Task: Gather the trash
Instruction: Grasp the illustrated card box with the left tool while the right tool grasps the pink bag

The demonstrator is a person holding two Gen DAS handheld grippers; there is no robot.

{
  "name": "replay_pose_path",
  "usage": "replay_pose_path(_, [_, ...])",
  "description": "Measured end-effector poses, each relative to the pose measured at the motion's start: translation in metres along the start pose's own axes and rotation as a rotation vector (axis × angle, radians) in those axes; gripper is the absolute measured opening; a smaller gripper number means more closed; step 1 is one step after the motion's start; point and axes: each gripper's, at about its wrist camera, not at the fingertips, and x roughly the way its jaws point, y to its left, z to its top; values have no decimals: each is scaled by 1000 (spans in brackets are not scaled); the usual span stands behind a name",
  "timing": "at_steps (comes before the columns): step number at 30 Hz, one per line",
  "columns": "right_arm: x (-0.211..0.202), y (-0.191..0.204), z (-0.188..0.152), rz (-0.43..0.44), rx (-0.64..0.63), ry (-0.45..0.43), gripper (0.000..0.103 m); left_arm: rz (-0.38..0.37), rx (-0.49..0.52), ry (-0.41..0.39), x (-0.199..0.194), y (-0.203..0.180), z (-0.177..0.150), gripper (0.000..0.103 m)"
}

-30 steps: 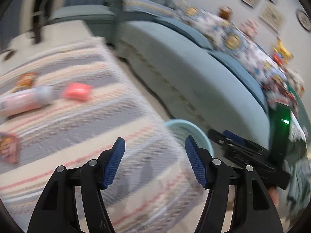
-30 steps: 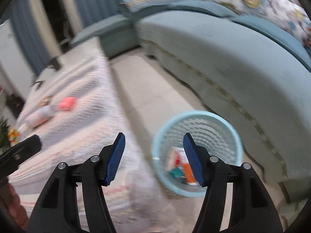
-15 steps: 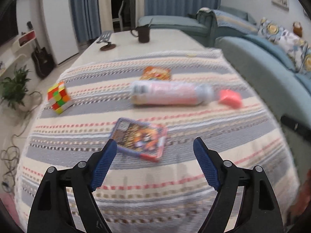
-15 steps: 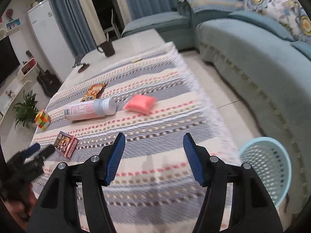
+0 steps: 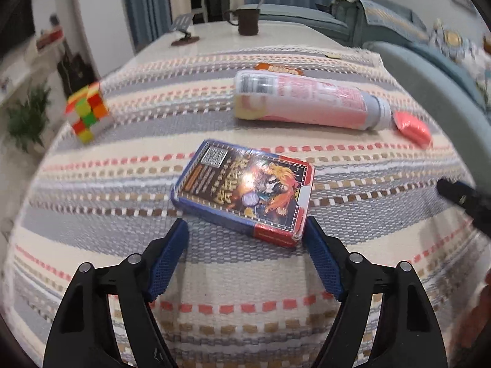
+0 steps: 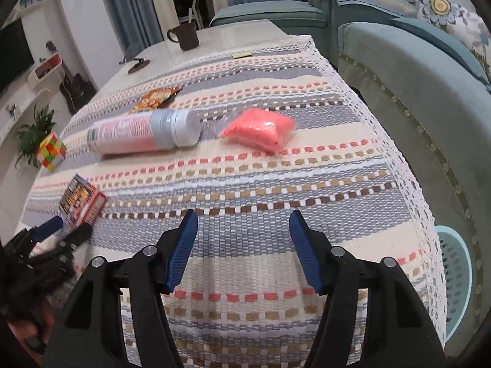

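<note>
The step in hand looks like the approach to a pick: the left gripper [image 5: 245, 239] is lined up on the card box [image 5: 245, 190], which lies flat on the striped cloth [image 5: 276, 276] of the worktop, near its left side. The jaws are spread and closing, one pad off each near corner of the box, and neither pad presses on it yet; the right pad sits very close to the red corner.

The right gripper [image 6: 241, 242] hovers over bare cloth nearer the worktop's right edge, jaws spread with nothing between them. Ahead of it lie the pink packet [image 6: 259, 130] and, just left of that, the pink bottle [image 6: 144, 133] on its side, its grey cap toward the packet. A snack wrapper [image 6: 156, 98] lies beyond the bottle. The bin [image 6: 454, 279] stands on the floor at the near right, between worktop and sofa [image 6: 414, 70], and is mostly hidden by the cloth's edge.

The next move probably calls for the left gripper to go a little further forward and down so the pads straddle the box's short sides, then close on it. The box is wide for these jaws and lies slightly skewed, so a small roll to square up would help. The right gripper would need to travel forward to reach the packet.

A cube [image 5: 87, 112] and a mug [image 5: 248, 23] look like keepers, not trash.
</note>
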Motion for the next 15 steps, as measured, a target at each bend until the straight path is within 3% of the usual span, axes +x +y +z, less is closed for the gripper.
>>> replay_pose_path(6, [3,0,-1,-1,-4,1,58,4,-43,8,-6,37,-5,69])
replay_pose_path(11, [2,0,-1,3,-3,-8,58,54,-120,10,-6,72,-4,68])
replay_pose_path(13, [0,0,-1,9,-1,-15,58,5,-177,7,-8,84,-2,67])
replay_pose_path(15, [-3,-2,0,24,5,-24,58,-163,-239,-8,-13,91,2,72])
